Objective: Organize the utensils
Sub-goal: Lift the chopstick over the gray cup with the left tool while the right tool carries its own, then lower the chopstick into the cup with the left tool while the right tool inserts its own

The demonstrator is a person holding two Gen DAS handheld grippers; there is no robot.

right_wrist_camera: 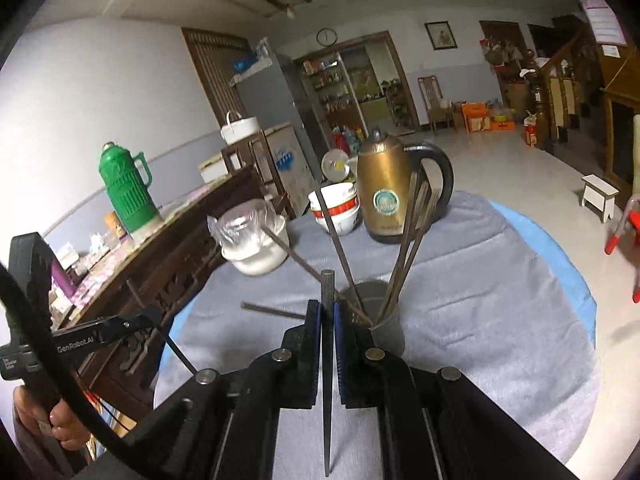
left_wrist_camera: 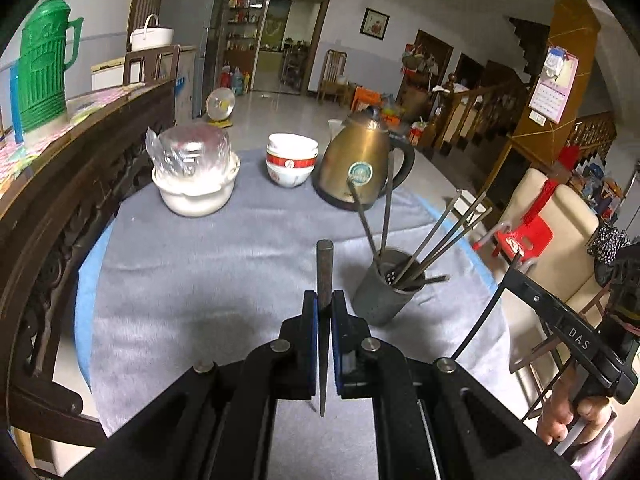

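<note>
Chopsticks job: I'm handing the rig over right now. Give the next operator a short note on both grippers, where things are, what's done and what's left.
Left gripper: shut on one dark chopstick, held above the grey cloth.
Right gripper: shut on another chopstick, just in front of the holder.
Grey holder: stands right of centre, several chopsticks already in it, leaning outward.
Done: most chopsticks are in the holder.
Left: drop these two into the holder. No loose chopsticks visible on the cloth.

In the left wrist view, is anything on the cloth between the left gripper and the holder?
No. In the left wrist view only bare grey cloth lies between the left gripper, shut on a chopstick, and the holder.
</note>
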